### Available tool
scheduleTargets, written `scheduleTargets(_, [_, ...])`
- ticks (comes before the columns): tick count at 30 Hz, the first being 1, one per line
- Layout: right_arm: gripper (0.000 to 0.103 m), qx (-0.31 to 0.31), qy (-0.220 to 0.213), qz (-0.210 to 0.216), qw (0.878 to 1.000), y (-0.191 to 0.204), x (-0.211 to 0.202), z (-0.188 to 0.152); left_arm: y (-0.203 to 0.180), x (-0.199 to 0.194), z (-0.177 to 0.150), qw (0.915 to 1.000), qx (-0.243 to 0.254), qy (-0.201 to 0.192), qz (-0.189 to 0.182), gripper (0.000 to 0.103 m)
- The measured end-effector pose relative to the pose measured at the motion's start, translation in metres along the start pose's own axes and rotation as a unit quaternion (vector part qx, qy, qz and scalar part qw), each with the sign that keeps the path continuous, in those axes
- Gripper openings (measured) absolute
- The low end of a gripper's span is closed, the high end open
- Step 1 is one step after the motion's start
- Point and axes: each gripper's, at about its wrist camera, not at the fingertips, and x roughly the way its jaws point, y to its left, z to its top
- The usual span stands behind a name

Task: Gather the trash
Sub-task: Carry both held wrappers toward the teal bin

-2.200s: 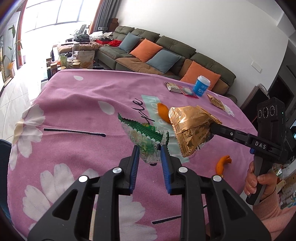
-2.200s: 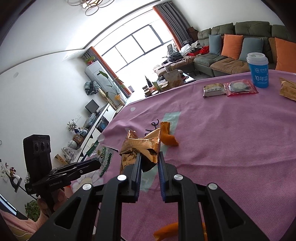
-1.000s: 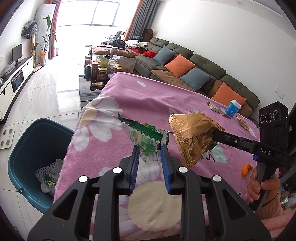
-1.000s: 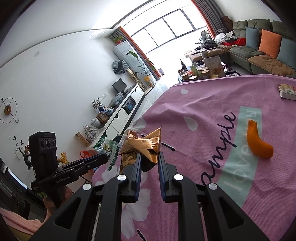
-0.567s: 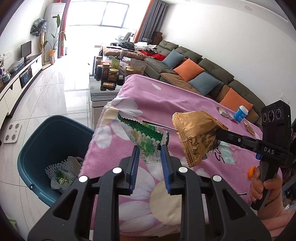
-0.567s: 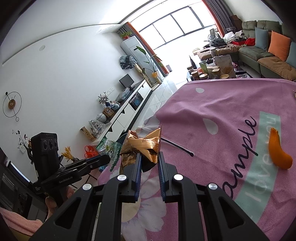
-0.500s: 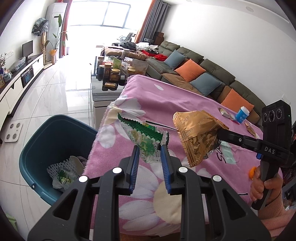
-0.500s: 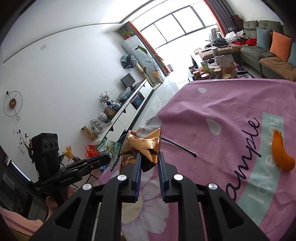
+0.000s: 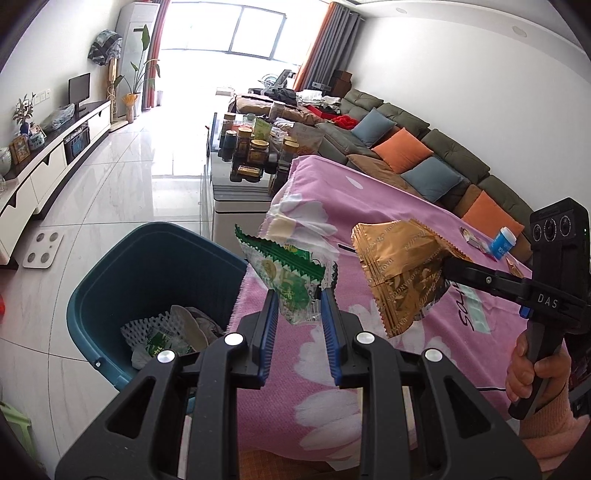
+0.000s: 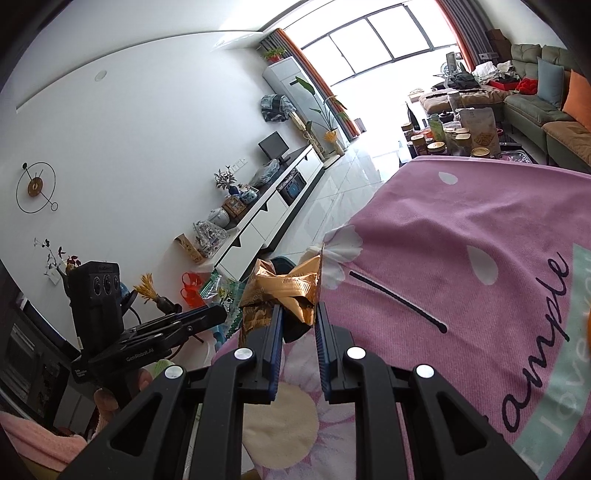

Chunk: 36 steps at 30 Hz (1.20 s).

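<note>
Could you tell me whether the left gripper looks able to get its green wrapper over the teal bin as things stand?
Probably yes: the left gripper, shut on the green wrapper, has open air between it and the teal bin below-left.

Bright daylight in both views, coming from the big window [image 9: 236, 33] at the far end; panes blown out to white. Strong glare on the glossy floor [image 9: 122, 177] below it. Soft shadows only, faint ones under the gold wrapper [image 9: 402, 273] on the pink cloth [image 9: 369, 206]. Heavy fisheye bending: walls and ceiling curve, corners vignette to black. Centre sharp, no motion blur; far sofa [image 9: 436, 147] slightly soft.
</note>
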Motion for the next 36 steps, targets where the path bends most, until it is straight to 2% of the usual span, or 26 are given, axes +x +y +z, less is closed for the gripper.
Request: scheduleTargets(36, [0.016,-0.035,0.045,0.025,0.998,0.045,0.060,0.013,0.049,-0.015,-0.008,0.9979,-0.043,-0.012,0.047,0.024])
